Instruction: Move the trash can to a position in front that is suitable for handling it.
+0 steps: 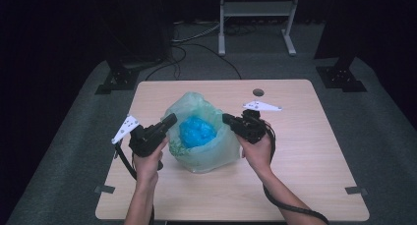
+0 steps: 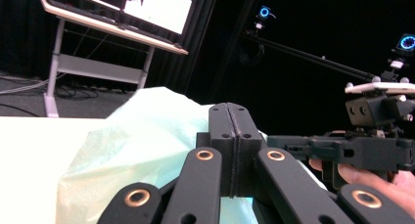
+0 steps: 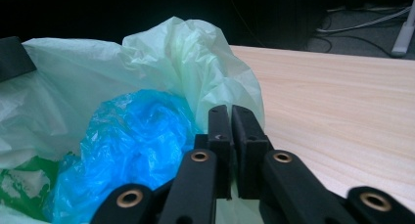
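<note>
Pinching opposite rims of the pale green bag point(image 1: 196, 136) at frame centre, the left gripper point(image 1: 169, 121) and right gripper point(image 1: 227, 119) clamp thin film; light, limp and slippery, it seems best held at the rim, blue bundle point(image 1: 196, 131) inside.

Light fell from overhead onto the surface point(image 1: 305, 151), which stood pale and evenly lit while the floor and the room around it sank into near-black. In the left gripper view the surface point(image 2: 29, 155) was washed out to a glaring cream, a bright screen point(image 2: 156, 4) above it burned white, and the near black jaws were soft. In the right gripper view the wood grain beside the green bag point(image 3: 195, 53) stayed fairly sharp, with mild blur on the jaws.
</note>
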The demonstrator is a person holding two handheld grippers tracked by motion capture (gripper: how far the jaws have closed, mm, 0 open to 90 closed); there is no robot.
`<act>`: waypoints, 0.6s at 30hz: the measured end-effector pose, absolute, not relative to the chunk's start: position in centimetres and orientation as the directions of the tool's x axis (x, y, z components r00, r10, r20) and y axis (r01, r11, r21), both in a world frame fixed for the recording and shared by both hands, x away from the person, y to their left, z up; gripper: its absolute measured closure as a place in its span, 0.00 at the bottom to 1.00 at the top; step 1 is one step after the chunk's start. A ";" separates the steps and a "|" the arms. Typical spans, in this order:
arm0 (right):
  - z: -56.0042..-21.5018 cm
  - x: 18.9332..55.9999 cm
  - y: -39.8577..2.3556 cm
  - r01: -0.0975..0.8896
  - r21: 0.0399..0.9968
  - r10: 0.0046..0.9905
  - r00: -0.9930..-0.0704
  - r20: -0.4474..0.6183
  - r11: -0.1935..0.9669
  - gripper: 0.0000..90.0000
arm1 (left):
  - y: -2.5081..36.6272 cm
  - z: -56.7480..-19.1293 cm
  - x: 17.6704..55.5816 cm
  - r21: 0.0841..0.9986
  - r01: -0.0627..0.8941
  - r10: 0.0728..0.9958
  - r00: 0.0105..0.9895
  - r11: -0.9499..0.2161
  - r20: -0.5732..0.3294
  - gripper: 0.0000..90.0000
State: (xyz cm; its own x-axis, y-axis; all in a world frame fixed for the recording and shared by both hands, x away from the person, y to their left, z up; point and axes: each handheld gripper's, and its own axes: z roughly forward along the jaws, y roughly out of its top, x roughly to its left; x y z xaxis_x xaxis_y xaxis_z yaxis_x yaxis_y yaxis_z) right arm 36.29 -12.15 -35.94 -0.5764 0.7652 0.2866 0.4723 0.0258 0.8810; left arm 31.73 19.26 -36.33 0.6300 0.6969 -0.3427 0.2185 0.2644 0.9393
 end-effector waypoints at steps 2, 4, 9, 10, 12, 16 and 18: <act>-35.7 36.3 -12.0 0.468 0.883 0.767 -0.579 0.276 0.036 1.00 | 19.1 -36.2 31.7 0.940 0.216 0.694 0.633 0.266 -0.342 1.00; -35.4 36.2 -11.8 0.460 0.887 0.768 -0.586 0.259 0.052 1.00 | 19.1 -36.1 31.6 0.941 0.213 0.691 0.638 0.264 -0.339 1.00; -34.5 36.5 -11.5 0.455 0.887 0.748 -0.614 0.252 0.074 1.00 | 18.5 -36.2 31.4 0.944 0.208 0.687 0.648 0.256 -0.329 1.00; -34.3 36.4 -11.4 0.457 0.886 0.745 -0.618 0.251 0.080 1.00 | 18.3 -36.3 31.4 0.945 0.210 0.686 0.651 0.250 -0.326 1.00; -33.9 36.4 -11.1 0.456 0.885 0.738 -0.629 0.245 0.094 1.00 | 17.8 -36.5 31.5 0.946 0.217 0.681 0.657 0.240 -0.323 1.00; -33.4 36.5 -10.5 0.486 0.868 0.702 -0.654 0.282 0.103 1.00 | 16.7 -36.8 31.4 0.952 0.227 0.677 0.669 0.208 -0.307 1.00; -33.3 36.7 -10.2 0.499 0.860 0.685 -0.664 0.298 0.109 1.00 | 16.3 -36.9 31.4 0.954 0.229 0.673 0.676 0.195 -0.299 1.00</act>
